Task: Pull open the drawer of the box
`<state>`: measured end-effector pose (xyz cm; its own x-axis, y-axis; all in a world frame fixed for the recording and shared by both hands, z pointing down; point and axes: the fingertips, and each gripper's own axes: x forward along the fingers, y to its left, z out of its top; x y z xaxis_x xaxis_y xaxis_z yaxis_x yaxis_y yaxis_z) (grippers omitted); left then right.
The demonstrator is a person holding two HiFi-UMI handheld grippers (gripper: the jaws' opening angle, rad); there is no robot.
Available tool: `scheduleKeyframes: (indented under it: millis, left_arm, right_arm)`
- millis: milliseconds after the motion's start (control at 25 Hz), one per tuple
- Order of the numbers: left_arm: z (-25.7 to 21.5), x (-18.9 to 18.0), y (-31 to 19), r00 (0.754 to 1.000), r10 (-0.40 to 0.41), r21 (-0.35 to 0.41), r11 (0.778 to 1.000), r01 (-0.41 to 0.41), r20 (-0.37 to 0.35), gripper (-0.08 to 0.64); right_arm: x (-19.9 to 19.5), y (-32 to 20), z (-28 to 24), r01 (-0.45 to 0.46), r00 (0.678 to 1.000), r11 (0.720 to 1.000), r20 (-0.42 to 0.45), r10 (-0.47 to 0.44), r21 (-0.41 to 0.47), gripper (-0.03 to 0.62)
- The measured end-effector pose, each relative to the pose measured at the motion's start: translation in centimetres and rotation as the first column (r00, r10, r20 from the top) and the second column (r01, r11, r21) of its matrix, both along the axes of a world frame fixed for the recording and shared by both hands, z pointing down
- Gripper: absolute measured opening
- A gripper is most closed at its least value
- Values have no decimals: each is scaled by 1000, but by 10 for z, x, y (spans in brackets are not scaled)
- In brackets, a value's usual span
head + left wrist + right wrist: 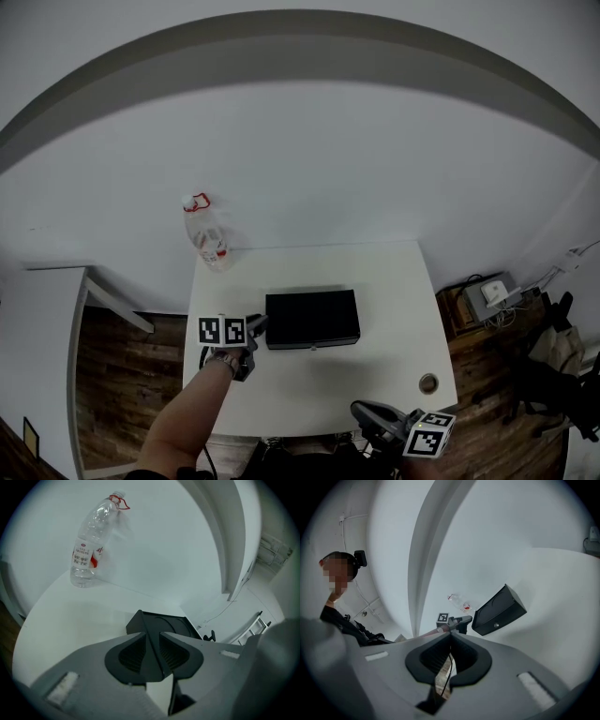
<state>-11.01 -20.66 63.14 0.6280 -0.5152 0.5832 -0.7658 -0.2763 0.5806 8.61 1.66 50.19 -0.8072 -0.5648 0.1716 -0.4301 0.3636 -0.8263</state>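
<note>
A black box (312, 319) lies flat in the middle of the white table (375, 281), its drawer front and small knob (496, 625) facing the near edge. My left gripper (256, 328) is at the box's left end. In the left gripper view its jaws (152, 641) stand apart, and the box's near corner (161, 623) fills the gap between the pads. My right gripper (375, 422) hangs at the table's near right edge, away from the box, with its jaws (450, 641) shut on nothing.
A clear plastic bottle (208, 239) with a red cap ring stands at the table's far left corner. A round cable hole (428, 382) sits near the right front. A white side table (37, 291) is to the left; a grey device (497, 292) and a chair (562, 366) are to the right.
</note>
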Motion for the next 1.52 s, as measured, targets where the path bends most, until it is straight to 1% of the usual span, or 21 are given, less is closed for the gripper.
scheduleKeyframes:
  millis: [80, 160, 240, 320, 480, 640, 840, 1000, 1120, 1280, 1520]
  left_arm:
    - [9, 0, -6, 999, 0, -16, 1000, 0, 33, 103]
    - [15, 2, -10, 999, 0, -27, 1000, 2, 48, 118]
    - [17, 5, -13, 999, -2, -36, 999, 4, 50, 120]
    - [20, 9, -16, 999, 2, -45, 999, 0, 52, 120]
    - [23, 12, -16, 998, 9, -64, 998, -6, 57, 120]
    - [23, 13, -17, 999, 5, -70, 998, -3, 38, 121]
    - [23, 14, -16, 999, 11, -67, 998, -8, 38, 123]
    - [23, 14, -16, 999, 4, -67, 998, -2, 36, 123]
    - [24, 14, -16, 1000, 4, -70, 998, -2, 30, 123]
    - [25, 13, -16, 1000, 2, -76, 997, -1, 20, 124]
    - [25, 13, -16, 1000, -5, -80, 997, 5, 7, 124]
  right_arm:
    - [0, -2, 4, -3, 1000, 1000, -3, 3, -10, 6]
    - [-1, -5, 9, -1, 1000, 1000, -9, 1, -20, 6]
    - [-3, -10, 15, 4, 1000, 1000, -17, -4, -31, 21]
    - [-6, -17, 25, 8, 999, 999, -32, -9, -42, 21]
    - [-13, -40, 55, 23, 995, 997, -96, -31, -76, 21]
    - [-22, -73, 93, 28, 982, 990, -179, -52, -136, 41]
    - [-36, -109, 142, 1, 971, 967, -231, -62, -256, 57]
    - [-46, -127, 167, -22, 961, 949, -268, -66, -315, 83]
    - [-51, -136, 176, -34, 961, 939, -269, -64, -342, 100]
    - [-59, -141, 179, -22, 964, 935, -257, -75, -354, 109]
    - [-65, -144, 188, -21, 961, 925, -263, -87, -379, 101]
